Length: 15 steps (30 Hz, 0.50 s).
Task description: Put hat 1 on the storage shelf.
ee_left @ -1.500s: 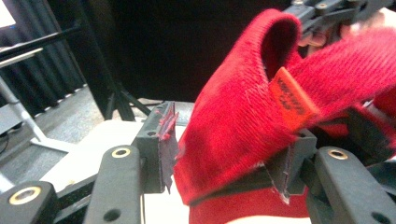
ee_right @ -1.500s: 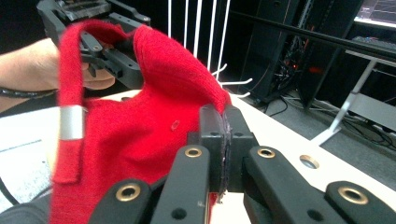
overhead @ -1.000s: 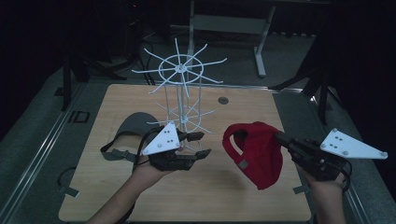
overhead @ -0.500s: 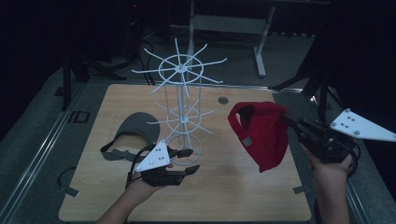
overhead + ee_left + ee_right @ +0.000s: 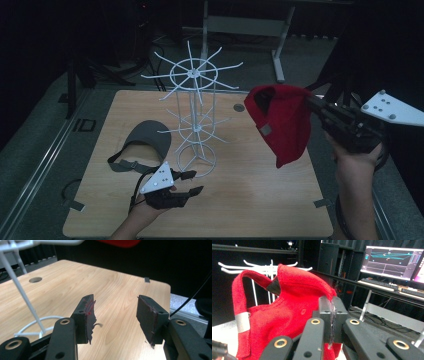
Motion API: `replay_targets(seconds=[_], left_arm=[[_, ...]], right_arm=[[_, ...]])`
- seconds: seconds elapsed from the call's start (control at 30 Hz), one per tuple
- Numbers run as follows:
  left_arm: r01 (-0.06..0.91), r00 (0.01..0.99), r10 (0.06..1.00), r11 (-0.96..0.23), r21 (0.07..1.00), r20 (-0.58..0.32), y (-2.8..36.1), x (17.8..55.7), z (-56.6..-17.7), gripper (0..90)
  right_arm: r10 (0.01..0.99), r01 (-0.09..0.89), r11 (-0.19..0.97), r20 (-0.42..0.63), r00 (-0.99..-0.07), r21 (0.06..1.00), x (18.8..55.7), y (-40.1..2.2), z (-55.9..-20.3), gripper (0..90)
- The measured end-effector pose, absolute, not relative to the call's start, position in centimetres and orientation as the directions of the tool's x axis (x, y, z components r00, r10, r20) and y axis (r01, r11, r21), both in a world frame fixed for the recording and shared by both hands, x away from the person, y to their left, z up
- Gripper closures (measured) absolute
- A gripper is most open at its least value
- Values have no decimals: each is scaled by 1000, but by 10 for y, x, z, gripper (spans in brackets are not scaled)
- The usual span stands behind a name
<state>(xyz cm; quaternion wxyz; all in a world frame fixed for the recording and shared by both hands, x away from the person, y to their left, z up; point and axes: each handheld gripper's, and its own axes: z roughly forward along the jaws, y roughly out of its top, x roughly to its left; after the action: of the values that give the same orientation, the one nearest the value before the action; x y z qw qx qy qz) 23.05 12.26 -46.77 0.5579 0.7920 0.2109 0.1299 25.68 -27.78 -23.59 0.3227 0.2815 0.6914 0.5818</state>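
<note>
Right gripper (image 5: 320, 107) raised, fingers clamped on red cap (image 5: 280, 120); left gripper (image 5: 192, 182) low over table (image 5: 260, 200), fingers spread.

Both arms are seen bare, no sleeves; left gripper (image 5: 187, 182) and right gripper (image 5: 320, 107) are built of black links with brass-ringed holes; each is topped by a grey three-cornered plate; worn, red-streaked pads (image 5: 88, 315) are noted.

Rack (image 5: 194, 112) mid-table (image 5: 260, 200), visor (image 5: 145, 142) left, cap (image 5: 282, 122) aloft right.

high: above near edge, facing forward-down on desk (image 5: 250, 200) | left: low, close over desk | right: level, facing rack (image 5: 262, 268); rack shared
</note>
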Motion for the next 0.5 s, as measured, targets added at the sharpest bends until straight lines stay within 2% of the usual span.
replay_targets(seconds=[0.37,0.5], left_arm=[[247,848,523,-256,935,-80,141,227,-493,491],[255,839,536,-245,935,-88,146,226,-497,491]], right_arm=[[789,7,166,-129,-601,986,276,-261,-211,891],[787,16,177,-131,-603,984,281,-254,-212,891]])
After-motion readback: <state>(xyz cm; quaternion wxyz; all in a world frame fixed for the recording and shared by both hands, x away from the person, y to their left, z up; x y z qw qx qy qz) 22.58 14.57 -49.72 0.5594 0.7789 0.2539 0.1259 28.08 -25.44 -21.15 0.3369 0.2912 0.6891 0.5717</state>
